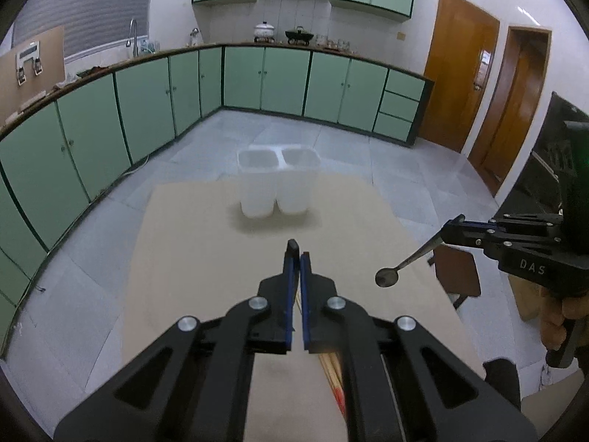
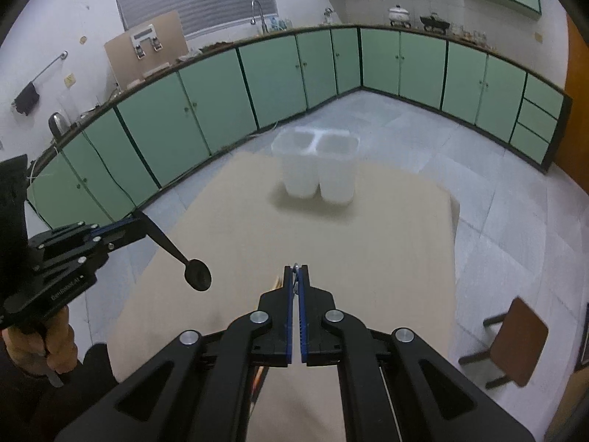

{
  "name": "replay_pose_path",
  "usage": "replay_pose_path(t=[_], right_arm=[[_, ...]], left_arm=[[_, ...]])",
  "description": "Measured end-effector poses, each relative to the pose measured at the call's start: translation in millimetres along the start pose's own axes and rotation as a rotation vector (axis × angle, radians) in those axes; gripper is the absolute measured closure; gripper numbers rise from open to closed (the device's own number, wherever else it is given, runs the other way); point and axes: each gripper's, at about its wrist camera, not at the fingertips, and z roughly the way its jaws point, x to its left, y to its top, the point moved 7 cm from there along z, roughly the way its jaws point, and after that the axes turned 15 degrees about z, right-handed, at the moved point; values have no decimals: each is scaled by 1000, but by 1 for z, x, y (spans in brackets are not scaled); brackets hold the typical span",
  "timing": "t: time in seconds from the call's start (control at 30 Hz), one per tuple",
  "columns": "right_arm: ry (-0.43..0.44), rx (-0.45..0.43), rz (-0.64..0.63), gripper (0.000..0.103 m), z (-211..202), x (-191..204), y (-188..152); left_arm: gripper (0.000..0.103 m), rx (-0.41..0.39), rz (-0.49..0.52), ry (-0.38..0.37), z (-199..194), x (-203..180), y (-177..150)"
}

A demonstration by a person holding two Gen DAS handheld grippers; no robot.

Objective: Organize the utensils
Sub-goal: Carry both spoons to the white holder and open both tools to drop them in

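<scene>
The left gripper (image 1: 298,254) is clamped on the handle of the left spoon (image 2: 198,275), whose long axis slants from the fingertips down and inward, bowl lowest, above the tan table (image 1: 191,258). The right gripper (image 2: 295,269) likewise pinches the right spoon (image 1: 386,277) by its handle end, which pokes up between the closed fingers, with the bowl hanging down toward the left gripper. Both spoons hang well short of the translucent two-compartment holder (image 1: 278,188) standing ahead, and chopsticks (image 1: 333,372) lie under the left gripper
</scene>
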Motion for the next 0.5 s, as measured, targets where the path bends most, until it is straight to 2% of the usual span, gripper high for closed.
replay_pose_path(t=[0.23, 0.5], right_arm=[[6, -30, 11, 100, 15, 9, 75], [7, -87, 58, 100, 50, 8, 161]], left_arm=[[100, -51, -9, 6, 20, 29, 61], [100, -96, -43, 46, 70, 66, 136]])
